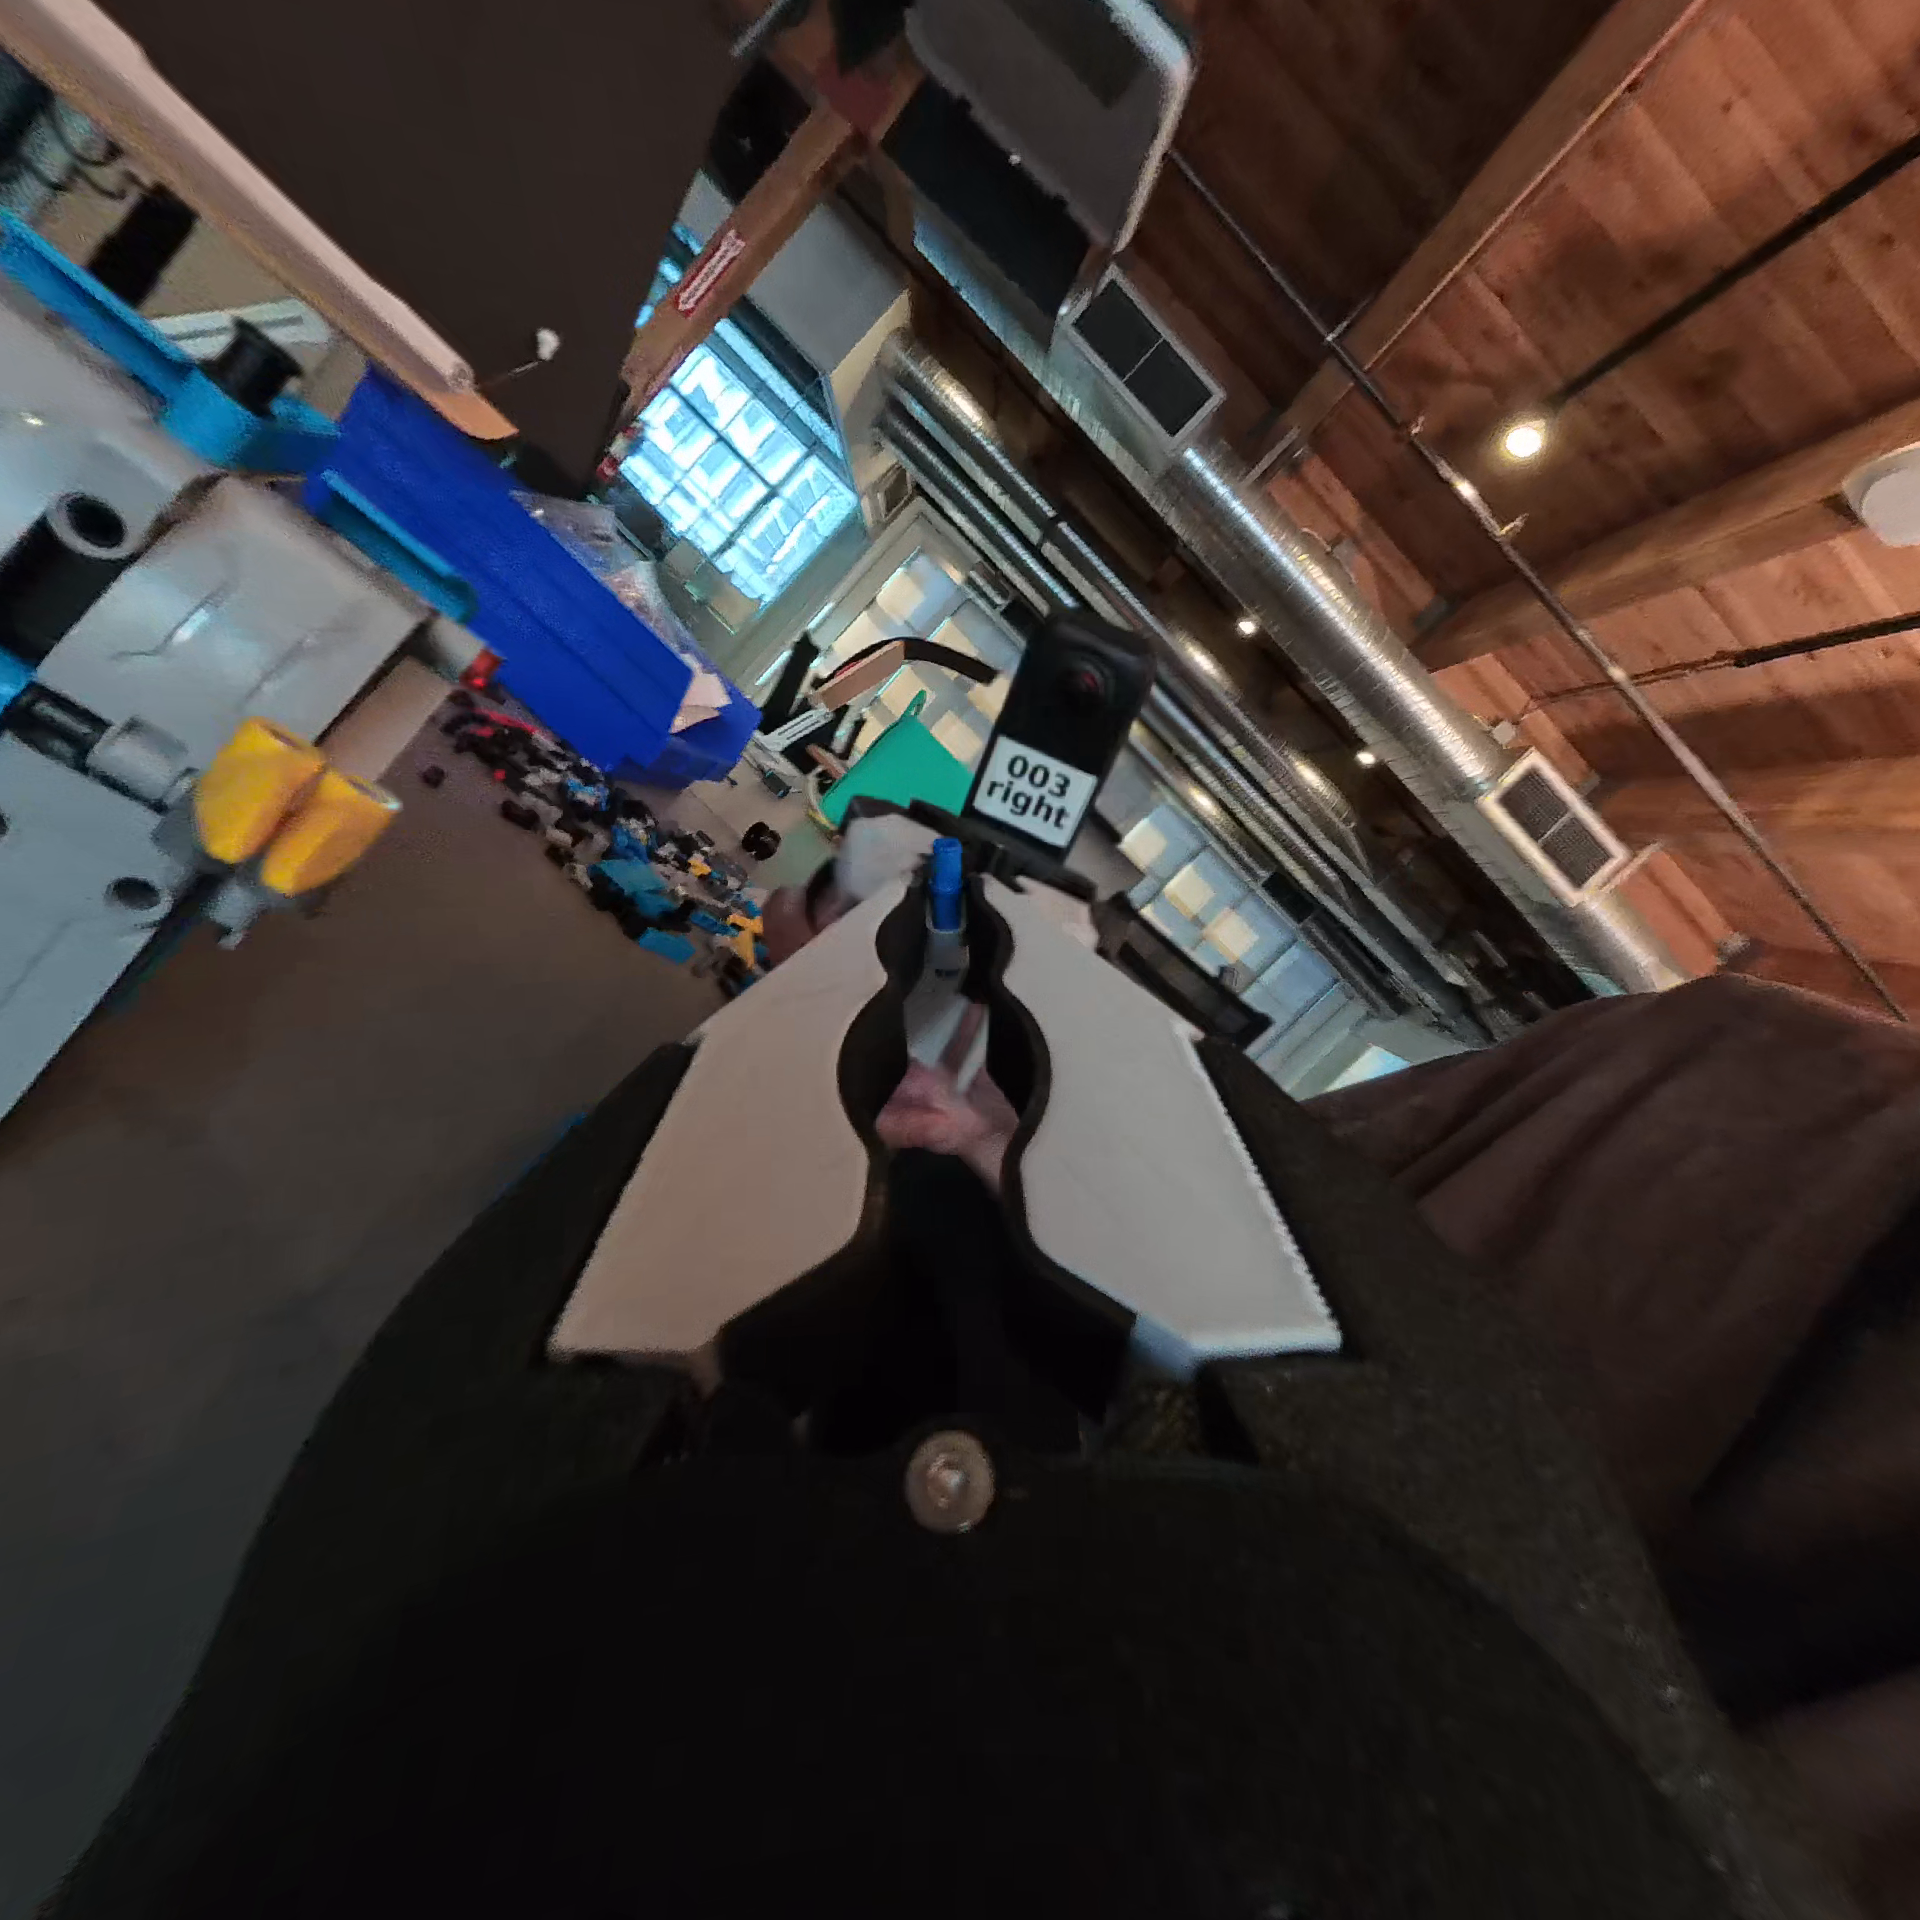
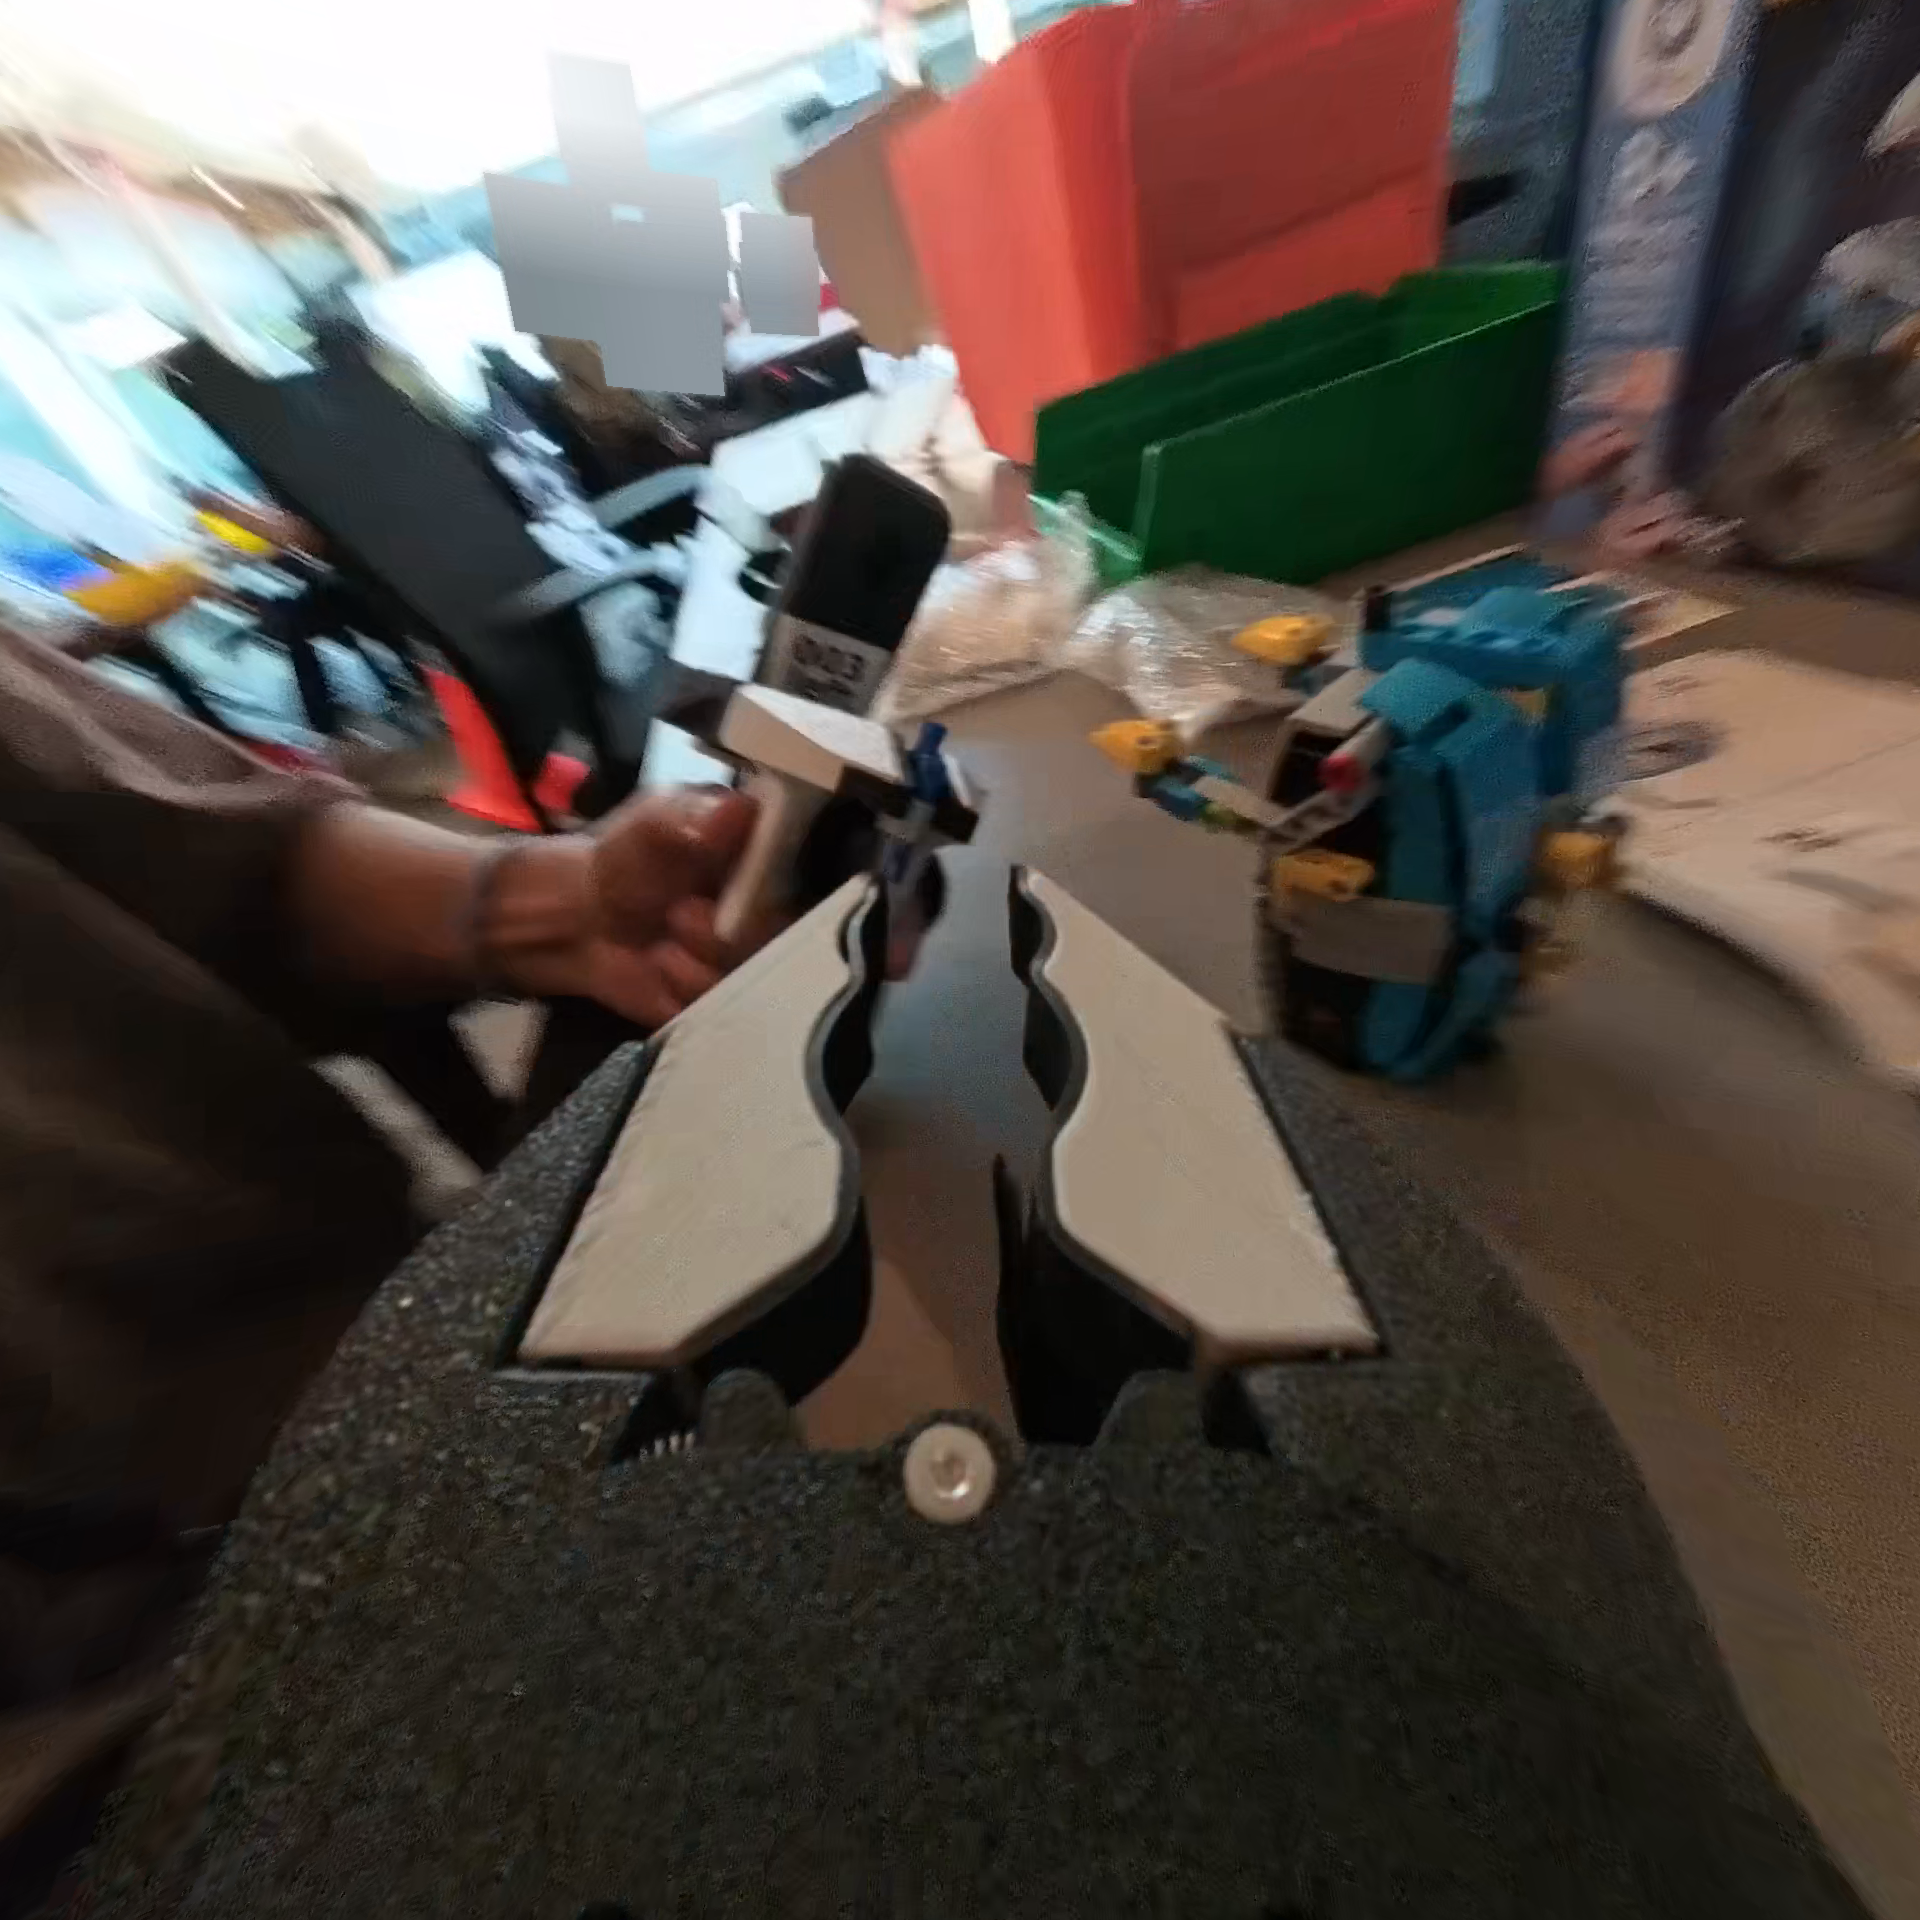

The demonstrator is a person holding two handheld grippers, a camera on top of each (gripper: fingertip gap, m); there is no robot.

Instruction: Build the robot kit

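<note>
My left gripper (image 1: 940, 920) is shut on a small grey beam with a blue pin (image 1: 943, 878), held up in the air. The right gripper's black camera (image 1: 1075, 696) sits just beyond it. In the right wrist view, my right gripper (image 2: 945, 883) is open and empty, its tips just below the left gripper (image 2: 914, 821), which a hand (image 2: 644, 914) holds with the blue-and-grey piece (image 2: 923, 790) in it. A blue brick-built model (image 2: 1455, 831) with yellow parts stands on the table to the right, apart from both grippers.
Loose bricks (image 1: 644, 862) lie in a pile by a blue bin (image 1: 540, 592) and a green bin (image 1: 894, 769). Yellow parts (image 1: 291, 805) show at the left. Green bins (image 2: 1330, 457), an orange bin (image 2: 1174, 208) and plastic bags (image 2: 1091, 623) stand behind the model. The tips of both grippers are at nearly the same place.
</note>
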